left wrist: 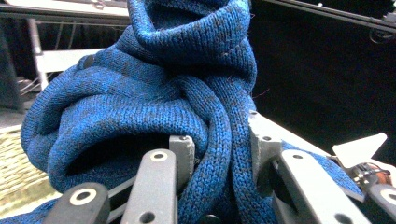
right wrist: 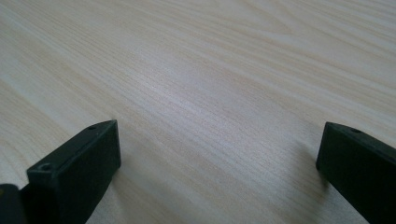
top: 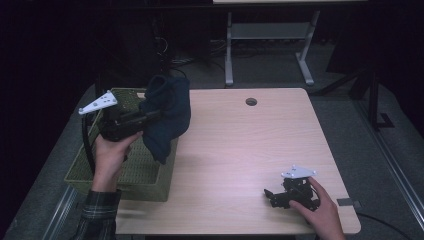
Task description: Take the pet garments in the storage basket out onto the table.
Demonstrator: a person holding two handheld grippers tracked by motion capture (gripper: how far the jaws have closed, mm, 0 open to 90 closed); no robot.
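Observation:
A dark blue knitted garment point(top: 167, 112) hangs in the air over the right rim of a green woven basket point(top: 145, 172) at the table's left. My left gripper point(top: 147, 116) is shut on it, held in a hand above the basket. In the left gripper view a thick fold of the blue knit point(left wrist: 154, 88) is pinched between the grey pads point(left wrist: 183, 149), and the rest bulges above them. My right gripper point(top: 270, 196) rests low on the table near the front right corner, jaws open with bare wood between them in the right gripper view point(right wrist: 219, 154).
The light wooden table point(top: 240, 150) has a round cable hole point(top: 251, 102) near its far edge. A white desk frame point(top: 270, 35) stands on the dark floor behind. The basket overhangs the table's left side.

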